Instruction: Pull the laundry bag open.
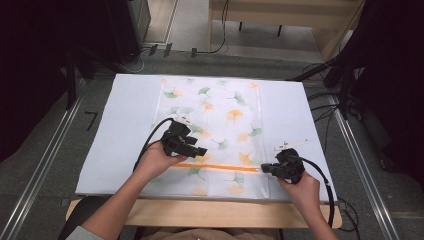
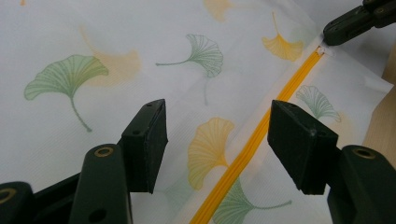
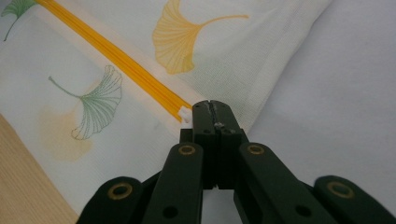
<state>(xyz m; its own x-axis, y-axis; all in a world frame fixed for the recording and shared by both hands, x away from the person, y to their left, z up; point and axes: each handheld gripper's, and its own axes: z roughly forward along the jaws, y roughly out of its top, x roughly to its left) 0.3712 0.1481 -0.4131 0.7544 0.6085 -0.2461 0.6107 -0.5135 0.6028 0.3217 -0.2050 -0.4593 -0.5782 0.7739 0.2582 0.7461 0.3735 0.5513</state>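
A white mesh bag (image 1: 220, 115) printed with green and orange ginkgo leaves lies flat on the table. Its orange zipper (image 1: 220, 167) runs across near the front edge. My right gripper (image 3: 211, 109) is shut at the zipper's right end, pinching the small white zipper pull (image 3: 186, 115); it also appears in the left gripper view (image 2: 329, 37) at that pull (image 2: 321, 49). My left gripper (image 2: 219, 140) stands open just above the bag, its jaws either side of the zipper (image 2: 261, 135) with nothing gripped. In the high view it (image 1: 202, 151) hovers over the zipper's left part, the right gripper (image 1: 264, 169) at the other end.
A white sheet (image 1: 125, 125) covers the table under the bag, with the wooden table edge (image 1: 200, 212) at the front. A small white tag (image 1: 292, 145) lies just behind the right gripper. Cables and dark stands surround the table.
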